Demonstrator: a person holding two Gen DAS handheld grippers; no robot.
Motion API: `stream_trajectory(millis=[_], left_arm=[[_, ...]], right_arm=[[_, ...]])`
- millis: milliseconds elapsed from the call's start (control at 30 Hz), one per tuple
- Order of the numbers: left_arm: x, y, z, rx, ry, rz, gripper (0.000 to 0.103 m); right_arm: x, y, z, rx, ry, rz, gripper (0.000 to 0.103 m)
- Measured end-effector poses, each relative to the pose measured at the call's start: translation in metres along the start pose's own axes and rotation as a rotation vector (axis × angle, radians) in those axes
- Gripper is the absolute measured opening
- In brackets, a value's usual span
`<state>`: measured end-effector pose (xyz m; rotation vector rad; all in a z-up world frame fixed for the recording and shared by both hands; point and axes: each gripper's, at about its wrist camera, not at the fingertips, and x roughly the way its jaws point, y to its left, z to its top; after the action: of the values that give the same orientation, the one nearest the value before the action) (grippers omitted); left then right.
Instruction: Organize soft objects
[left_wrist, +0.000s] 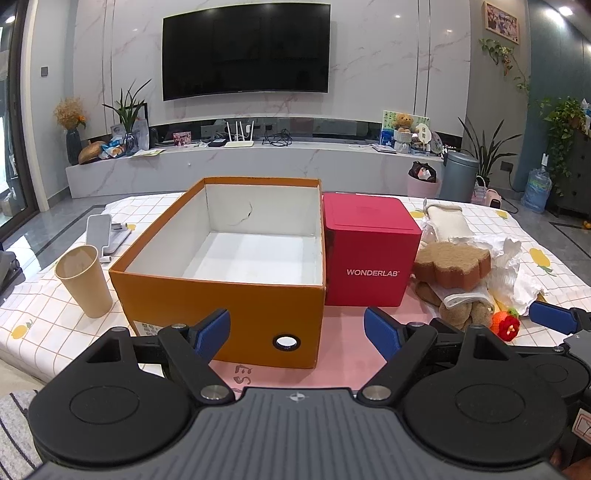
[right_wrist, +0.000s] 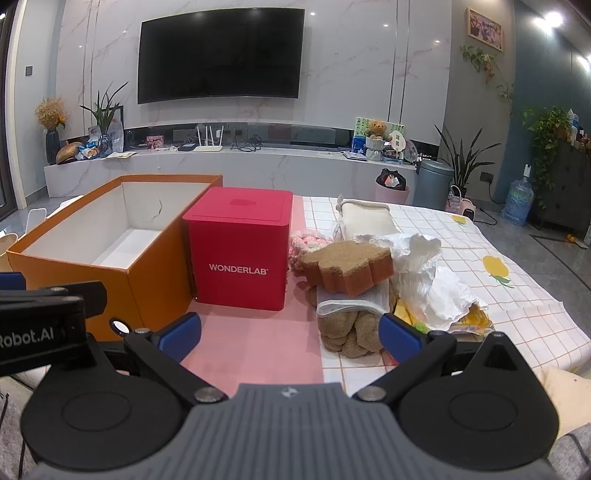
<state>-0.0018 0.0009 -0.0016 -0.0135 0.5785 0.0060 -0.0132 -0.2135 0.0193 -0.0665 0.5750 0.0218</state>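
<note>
An empty orange box (left_wrist: 225, 302) (right_wrist: 155, 291) with a white inside stands open-topped on the table, with a closed red WONDERLAB box (left_wrist: 369, 254) (right_wrist: 240, 251) beside it on the right. Right of the red box lies a heap of soft things: a brown flower-shaped sponge (left_wrist: 452, 264) (right_wrist: 347, 266), a brown plush piece (left_wrist: 465, 314) (right_wrist: 351, 332), crumpled white cloth (left_wrist: 513, 269) (right_wrist: 428, 280), a cream towel (left_wrist: 447, 221) (right_wrist: 365, 221) and a red knitted toy (left_wrist: 508, 326). My left gripper (left_wrist: 297, 334) is open before the orange box. My right gripper (right_wrist: 290, 332) is open near the plush.
A tan paper cup (left_wrist: 85, 282) and a white phone stand (left_wrist: 103, 234) sit left of the orange box. Pink knitted yarn (right_wrist: 306, 240) lies behind the sponge. The table has a checked cloth (right_wrist: 517, 314) and a pink mat (right_wrist: 255, 347). A TV wall stands beyond.
</note>
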Motion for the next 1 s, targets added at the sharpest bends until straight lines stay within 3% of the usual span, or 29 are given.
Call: stream_trajectory(millis=[1000], left_arm=[[0.0049, -0.0026, -0.0023, -0.004, 0.043, 0.032, 0.096]], right_arm=[[0.0065, 0.0002, -0.0018, -0.011, 0.04, -0.005, 0.1]])
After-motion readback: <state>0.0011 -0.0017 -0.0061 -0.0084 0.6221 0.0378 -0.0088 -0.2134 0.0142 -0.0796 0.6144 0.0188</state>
